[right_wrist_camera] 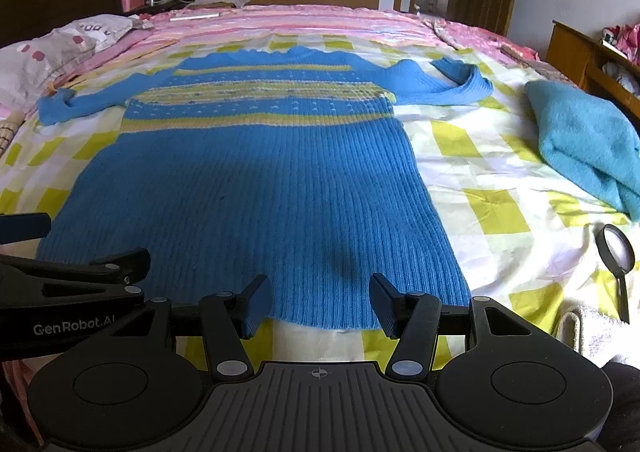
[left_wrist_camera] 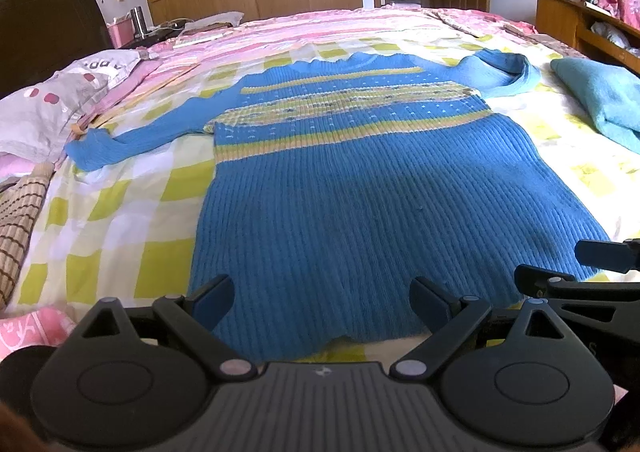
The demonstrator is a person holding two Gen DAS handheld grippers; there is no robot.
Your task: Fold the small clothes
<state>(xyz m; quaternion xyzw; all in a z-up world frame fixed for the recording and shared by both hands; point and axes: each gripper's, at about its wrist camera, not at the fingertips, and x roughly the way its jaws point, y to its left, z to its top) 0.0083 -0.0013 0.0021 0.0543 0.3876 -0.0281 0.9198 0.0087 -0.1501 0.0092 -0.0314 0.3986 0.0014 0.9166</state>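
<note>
A blue ribbed knit sweater (left_wrist_camera: 360, 188) with yellow patterned chest stripes lies flat on the bed, hem toward me, both sleeves spread out. It also shows in the right wrist view (right_wrist_camera: 256, 188). My left gripper (left_wrist_camera: 322, 306) is open and empty, its fingers just above the hem's left part. My right gripper (right_wrist_camera: 318, 302) is open and empty at the hem's right part. Each gripper shows at the edge of the other's view.
The bed has a yellow-checked sheet (right_wrist_camera: 480, 180) and pink bedding behind. A folded teal garment (right_wrist_camera: 588, 140) lies to the right. A magnifying glass (right_wrist_camera: 616, 252) lies near the right edge. A pillow (left_wrist_camera: 52, 100) lies at the left.
</note>
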